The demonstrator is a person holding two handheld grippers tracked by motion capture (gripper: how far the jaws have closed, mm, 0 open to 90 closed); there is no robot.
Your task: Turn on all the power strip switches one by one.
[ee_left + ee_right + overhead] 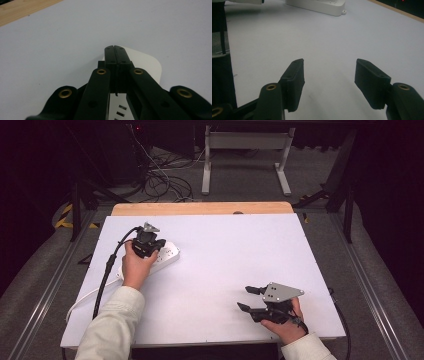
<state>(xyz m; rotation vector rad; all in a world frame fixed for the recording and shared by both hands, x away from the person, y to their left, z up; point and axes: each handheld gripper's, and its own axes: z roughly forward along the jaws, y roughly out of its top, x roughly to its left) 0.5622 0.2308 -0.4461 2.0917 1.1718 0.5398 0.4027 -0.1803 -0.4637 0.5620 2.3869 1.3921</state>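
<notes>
A white power strip point(168, 254) lies on the left part of the white table point(225, 250). My left gripper point(148, 243) is held just over its near end, with its jaws pressed flat together and nothing between them. In the left gripper view the shut left gripper point(115, 48) points down at the power strip point(147, 63), whose socket slots show below the jaws. My right gripper point(243, 298) rests near the front right of the table with its jaws wide apart and nothing in them. The right gripper view shows the open right gripper point(329, 72) facing bare table, with the power strip point(317, 5) far off.
The strip's white cord point(85, 297) runs off the table's left edge beside the left gripper's black cable point(106, 275). A wooden strip point(200, 208) borders the table's far edge. Beyond it, loose cables point(160, 180) and a white metal frame point(245, 155) stand on the floor.
</notes>
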